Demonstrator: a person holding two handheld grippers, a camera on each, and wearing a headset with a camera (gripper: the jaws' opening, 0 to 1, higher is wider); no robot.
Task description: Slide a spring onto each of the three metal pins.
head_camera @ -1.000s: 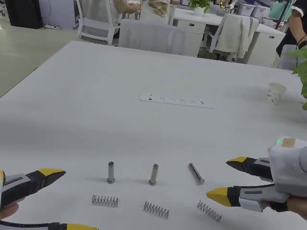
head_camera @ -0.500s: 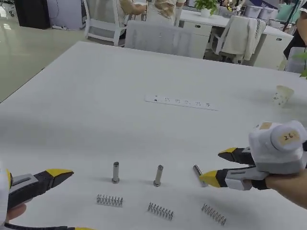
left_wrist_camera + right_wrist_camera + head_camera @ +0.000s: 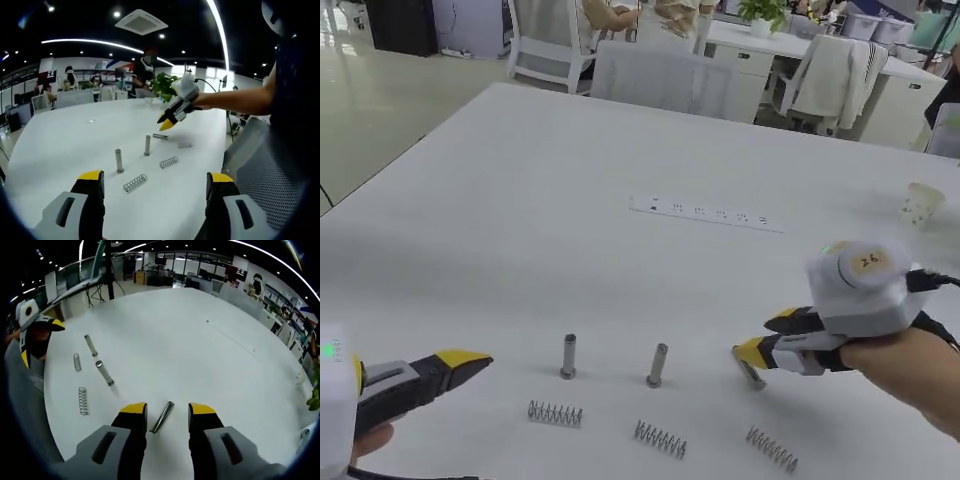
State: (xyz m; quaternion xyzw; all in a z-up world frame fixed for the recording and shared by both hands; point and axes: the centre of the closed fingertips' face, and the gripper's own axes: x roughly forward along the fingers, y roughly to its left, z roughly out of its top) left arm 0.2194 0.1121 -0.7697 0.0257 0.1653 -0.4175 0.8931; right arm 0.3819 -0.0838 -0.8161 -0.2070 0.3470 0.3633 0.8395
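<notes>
Two metal pins stand upright on the white table, the left pin [image 3: 568, 356] and the middle pin [image 3: 657, 364]. The third pin [image 3: 753, 376] [image 3: 162, 417] lies flat. My right gripper [image 3: 768, 336] [image 3: 167, 412] is open, and its yellow-tipped jaws straddle this lying pin without closing on it. Three springs lie in a row nearer to me: left spring [image 3: 555, 413], middle spring [image 3: 660, 438], right spring [image 3: 771, 449]. My left gripper [image 3: 470, 420] [image 3: 156, 180] is open and holds nothing, low at the left, short of the left spring [image 3: 135, 183].
A white power strip [image 3: 705, 213] lies across the middle of the table. A paper cup [image 3: 923, 203] stands at the far right. Chairs and desks sit beyond the table's far edge.
My right gripper has moved left and down to the lying pin, and its jaws now stand on either side of it. The left gripper has hardly shifted.
</notes>
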